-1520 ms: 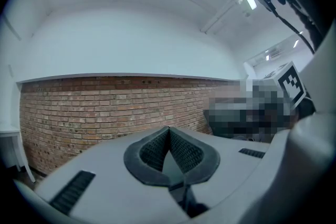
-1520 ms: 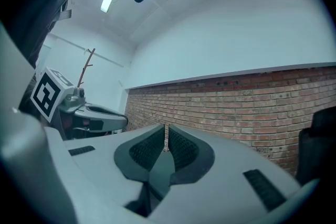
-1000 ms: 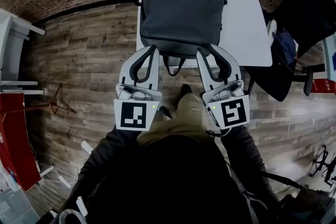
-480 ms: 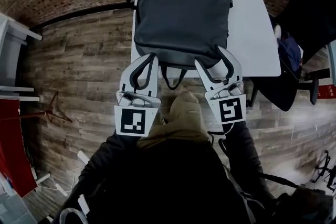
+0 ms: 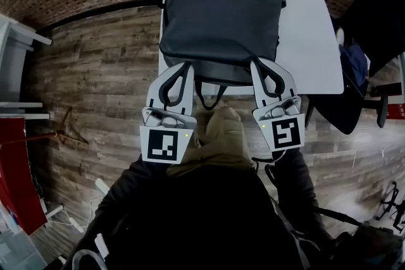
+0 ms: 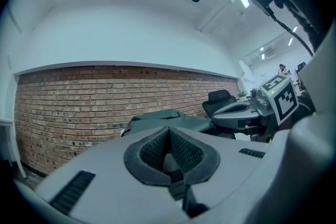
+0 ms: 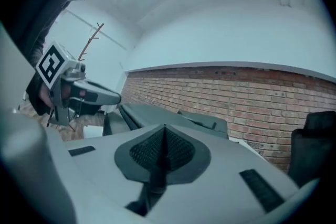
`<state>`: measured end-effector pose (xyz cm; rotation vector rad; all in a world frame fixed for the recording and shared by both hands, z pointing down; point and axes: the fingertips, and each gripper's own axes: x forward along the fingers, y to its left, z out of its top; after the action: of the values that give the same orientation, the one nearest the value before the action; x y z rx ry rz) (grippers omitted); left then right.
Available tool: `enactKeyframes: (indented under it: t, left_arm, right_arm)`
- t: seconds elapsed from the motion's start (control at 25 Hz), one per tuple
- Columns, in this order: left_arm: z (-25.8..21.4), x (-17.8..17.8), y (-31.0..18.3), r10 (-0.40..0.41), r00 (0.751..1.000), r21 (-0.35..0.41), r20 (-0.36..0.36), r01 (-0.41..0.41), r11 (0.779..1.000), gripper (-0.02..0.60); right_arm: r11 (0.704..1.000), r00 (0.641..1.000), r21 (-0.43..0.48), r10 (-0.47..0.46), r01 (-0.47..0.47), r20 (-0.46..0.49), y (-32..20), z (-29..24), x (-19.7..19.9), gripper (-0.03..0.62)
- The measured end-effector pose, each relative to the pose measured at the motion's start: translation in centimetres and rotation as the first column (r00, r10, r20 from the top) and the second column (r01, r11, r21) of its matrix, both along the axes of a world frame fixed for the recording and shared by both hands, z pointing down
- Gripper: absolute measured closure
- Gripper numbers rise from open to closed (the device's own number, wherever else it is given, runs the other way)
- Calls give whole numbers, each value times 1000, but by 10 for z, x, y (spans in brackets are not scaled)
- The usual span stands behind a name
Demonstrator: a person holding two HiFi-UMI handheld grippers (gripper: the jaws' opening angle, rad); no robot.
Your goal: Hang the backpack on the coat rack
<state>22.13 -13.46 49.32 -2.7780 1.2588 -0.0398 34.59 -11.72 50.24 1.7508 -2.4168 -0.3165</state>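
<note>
A dark grey backpack [image 5: 221, 9] lies flat on a white table [image 5: 310, 35], its carry loop [image 5: 209, 98] hanging over the near edge. My left gripper [image 5: 187, 65] sits at the backpack's near left corner and my right gripper [image 5: 255, 64] at its near right corner. In the left gripper view the jaws [image 6: 169, 134] are shut, and a dark strap [image 6: 181, 191] runs out from between the pads. The right gripper view shows the same: jaws [image 7: 164, 131] shut on a dark strap [image 7: 152, 186]. A wooden coat rack [image 7: 92, 42] stands far off to the left.
A brick wall [image 6: 79, 102] runs behind the table. Right of the table stands a chair draped with dark clothing [image 5: 373, 16]. On the wooden floor at the left are a white shelf [image 5: 16, 60], a red object [image 5: 16, 167] and the rack's feet [image 5: 69, 126].
Both grippers have come in against the backpack's near end. The right one has shifted a little to the right.
</note>
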Motion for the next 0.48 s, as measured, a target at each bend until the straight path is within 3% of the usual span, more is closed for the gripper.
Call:
enactKeyframes:
  t: [0.32, 0.48]
  left_arm:
    - [-26, -1, 3, -15, 1000, -5, -6, 15, 1000, 572]
    - [-37, -6, 3, -28, 1000, -12, -5, 28, 1000, 572]
  right_arm:
    - [997, 997, 1, -76, 76, 23, -3, -45, -8, 586]
    - [996, 996, -20, -86, 87, 22, -3, -44, -12, 586]
